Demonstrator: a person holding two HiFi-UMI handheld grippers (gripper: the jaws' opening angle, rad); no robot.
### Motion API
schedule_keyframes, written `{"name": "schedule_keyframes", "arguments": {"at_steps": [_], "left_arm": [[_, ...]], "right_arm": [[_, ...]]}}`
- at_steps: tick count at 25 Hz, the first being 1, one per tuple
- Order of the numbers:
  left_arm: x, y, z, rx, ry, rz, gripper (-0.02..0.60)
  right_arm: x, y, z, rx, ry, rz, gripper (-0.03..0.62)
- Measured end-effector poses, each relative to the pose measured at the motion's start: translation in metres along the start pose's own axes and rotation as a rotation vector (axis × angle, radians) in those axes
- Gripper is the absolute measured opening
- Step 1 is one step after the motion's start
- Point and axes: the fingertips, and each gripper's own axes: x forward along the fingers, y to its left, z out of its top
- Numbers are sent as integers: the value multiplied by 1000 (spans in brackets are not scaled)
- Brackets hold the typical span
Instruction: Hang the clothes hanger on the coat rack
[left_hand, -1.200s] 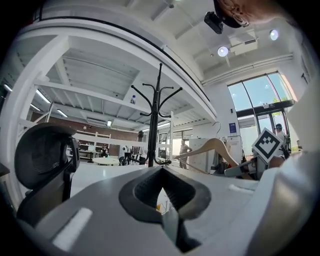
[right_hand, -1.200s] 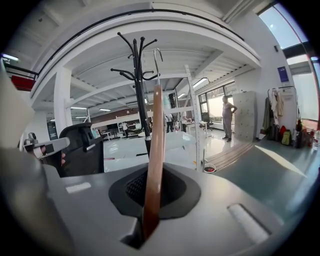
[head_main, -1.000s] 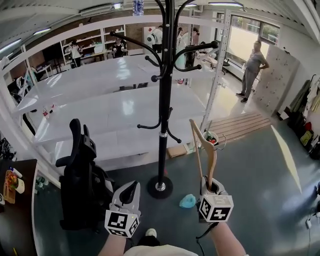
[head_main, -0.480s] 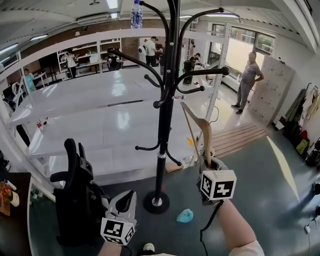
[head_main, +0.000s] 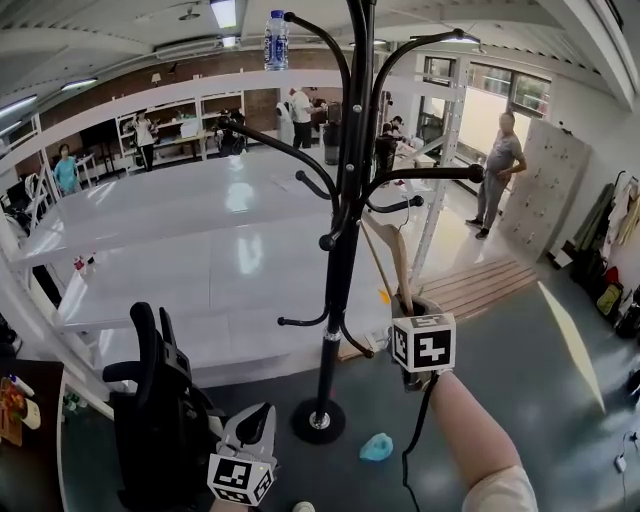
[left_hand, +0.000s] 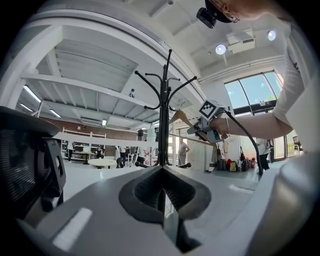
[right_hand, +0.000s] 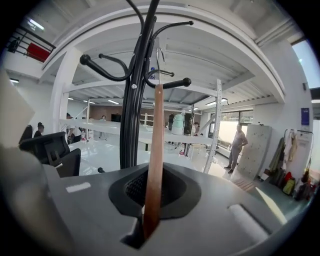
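Note:
A tall black coat rack (head_main: 340, 250) stands on a round base in the middle of the head view, its curved arms spreading at several heights. My right gripper (head_main: 412, 300) is raised just right of the pole and shut on a wooden clothes hanger (head_main: 392, 255), which points upward beneath a knobbed arm (head_main: 440, 173). In the right gripper view the hanger (right_hand: 154, 150) rises edge-on between the jaws, its metal hook (right_hand: 159, 62) among the rack's arms (right_hand: 132, 75). My left gripper (head_main: 255, 428) hangs low at the bottom, jaws together and empty; in its own view the rack (left_hand: 164, 115) stands ahead.
A black office chair (head_main: 160, 410) stands at the lower left beside my left gripper. White shelving (head_main: 200, 240) runs behind the rack. A turquoise object (head_main: 377, 447) lies on the floor by the rack's base. A person (head_main: 497, 165) stands far right near lockers.
My right gripper has lifted the hanger up and closer to the rack's upper arms. The head view has tilted upward. My left gripper has sunk toward the bottom edge.

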Motion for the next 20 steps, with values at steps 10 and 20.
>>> {"name": "schedule_keyframes", "arguments": {"at_steps": [10,20], "left_arm": [[-7,19,-7,-33,15,20,0],[-13,31,-15,-61,38,55,0]], "right_arm": [[41,21,-4,-14,55,53,27],[60,21,-15,66,86,58,28]]}}
